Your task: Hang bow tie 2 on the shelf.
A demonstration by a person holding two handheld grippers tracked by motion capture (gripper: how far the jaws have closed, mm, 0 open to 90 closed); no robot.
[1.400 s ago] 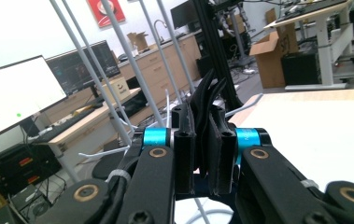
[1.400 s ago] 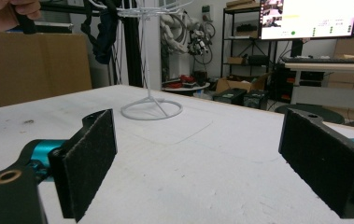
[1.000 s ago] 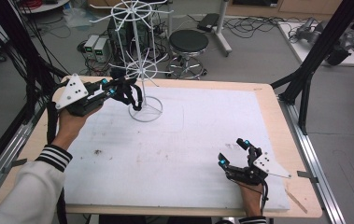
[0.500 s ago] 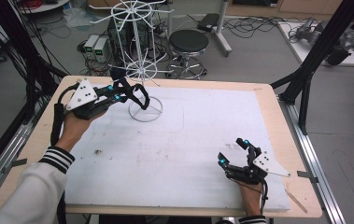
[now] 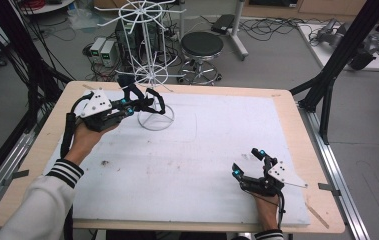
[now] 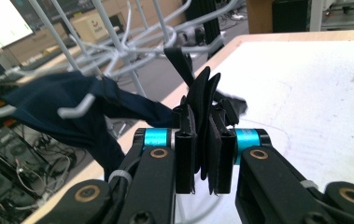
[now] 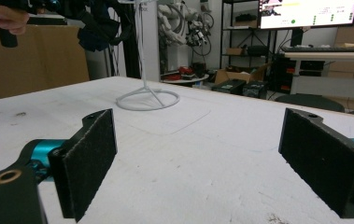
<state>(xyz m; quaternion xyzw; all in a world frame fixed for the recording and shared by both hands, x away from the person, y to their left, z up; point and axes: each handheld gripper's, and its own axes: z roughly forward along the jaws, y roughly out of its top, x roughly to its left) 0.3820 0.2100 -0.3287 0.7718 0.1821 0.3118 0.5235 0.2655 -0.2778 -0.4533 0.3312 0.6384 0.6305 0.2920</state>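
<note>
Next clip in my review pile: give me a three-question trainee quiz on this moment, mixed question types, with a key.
1. True or false: the left gripper is shut on a dark cloth item.
2. Multiple choice: where does the white wire rack stand? A) at the far left of the white mat, near the left gripper; B) beside the right gripper; C) on the floor by the stool.
3. Short answer: how do the jaws of the right gripper stand, and is anything between them?

Key
1. True: the jaws pinch black fabric, and the dark blue cloth trails to a white rack hook.
2. A.
3. Wide open over the white mat, with nothing between them.
</note>
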